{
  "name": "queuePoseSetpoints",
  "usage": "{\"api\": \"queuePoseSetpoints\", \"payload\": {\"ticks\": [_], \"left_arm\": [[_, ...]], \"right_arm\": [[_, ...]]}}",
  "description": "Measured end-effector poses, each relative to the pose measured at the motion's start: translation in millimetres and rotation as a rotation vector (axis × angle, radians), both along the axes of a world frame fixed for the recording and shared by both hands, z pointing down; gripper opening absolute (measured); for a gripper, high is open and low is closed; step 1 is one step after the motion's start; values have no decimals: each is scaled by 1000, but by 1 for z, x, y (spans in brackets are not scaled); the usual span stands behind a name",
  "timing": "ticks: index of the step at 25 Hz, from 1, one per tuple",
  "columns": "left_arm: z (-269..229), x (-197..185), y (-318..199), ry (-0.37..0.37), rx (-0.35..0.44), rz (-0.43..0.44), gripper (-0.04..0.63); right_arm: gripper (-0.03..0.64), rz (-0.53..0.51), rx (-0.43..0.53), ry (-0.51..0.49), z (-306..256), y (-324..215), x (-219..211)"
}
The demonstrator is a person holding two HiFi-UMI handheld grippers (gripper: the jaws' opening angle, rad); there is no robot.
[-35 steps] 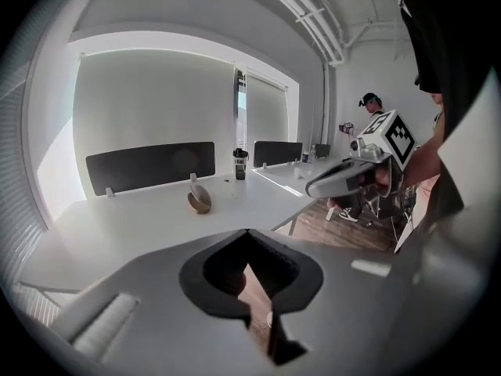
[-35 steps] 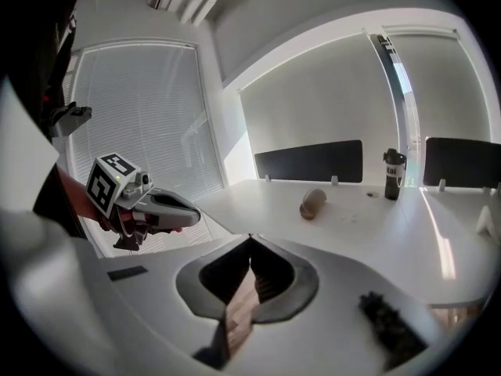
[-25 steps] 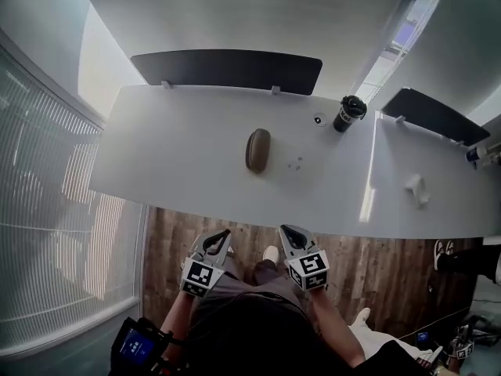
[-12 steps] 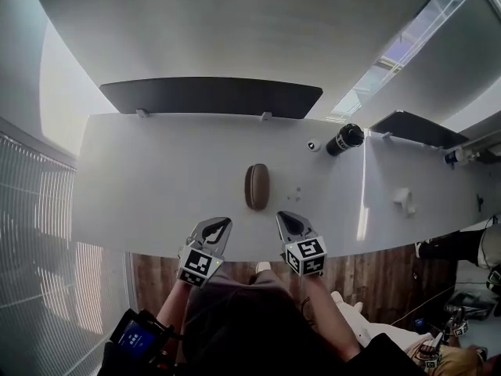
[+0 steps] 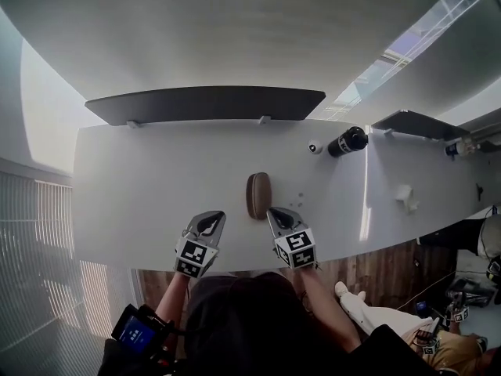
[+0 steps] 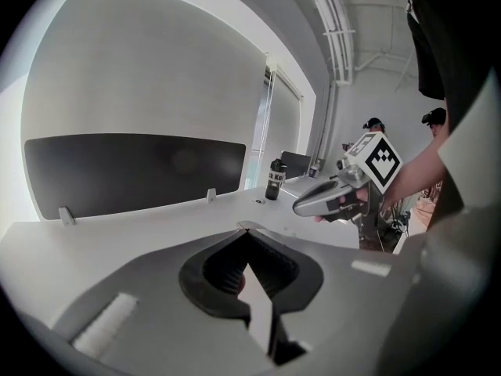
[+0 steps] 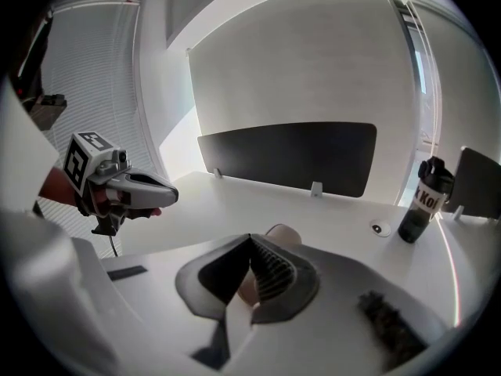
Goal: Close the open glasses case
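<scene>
Brown glasses case [image 7: 283, 232] peeks past right hand-held gripper [image 7: 250, 240] only.

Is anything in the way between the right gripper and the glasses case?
Nothing visible. Only bare table separates the right gripper from the glasses case just ahead; the black bottle stands well off to the side.

left gripper [image 5: 211, 218]: jaws together | right gripper [image 5: 275, 213]: jaws together | side by side (both angled forward and down)
</scene>
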State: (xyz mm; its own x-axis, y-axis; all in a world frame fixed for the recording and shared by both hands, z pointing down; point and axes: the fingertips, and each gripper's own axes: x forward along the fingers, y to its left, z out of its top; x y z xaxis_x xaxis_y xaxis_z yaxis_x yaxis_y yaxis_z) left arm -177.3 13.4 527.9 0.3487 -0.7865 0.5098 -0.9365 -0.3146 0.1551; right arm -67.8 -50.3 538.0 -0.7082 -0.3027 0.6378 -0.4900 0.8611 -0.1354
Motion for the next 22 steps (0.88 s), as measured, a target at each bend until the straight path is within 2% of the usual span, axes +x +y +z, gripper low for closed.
{"api": "queuePoseSetpoints", "payload": {"ticks": [10,15,18,22], "left_arm": [[27,-9,-26,-33,-83,8,8],[32,-18,-48,-43,-93,32,8],[30,-25,-61,-37,-89,30,8],[38,-30,-78,-16,-92,29,8]], "right_arm": [[6,-35,-106,139,60,-50,-21],[6,-20,-82,201,73,-64,-35],[6,-55,-77,231,78,-64,-42],[6,-64,-74,233,84,-67,-47]]}}
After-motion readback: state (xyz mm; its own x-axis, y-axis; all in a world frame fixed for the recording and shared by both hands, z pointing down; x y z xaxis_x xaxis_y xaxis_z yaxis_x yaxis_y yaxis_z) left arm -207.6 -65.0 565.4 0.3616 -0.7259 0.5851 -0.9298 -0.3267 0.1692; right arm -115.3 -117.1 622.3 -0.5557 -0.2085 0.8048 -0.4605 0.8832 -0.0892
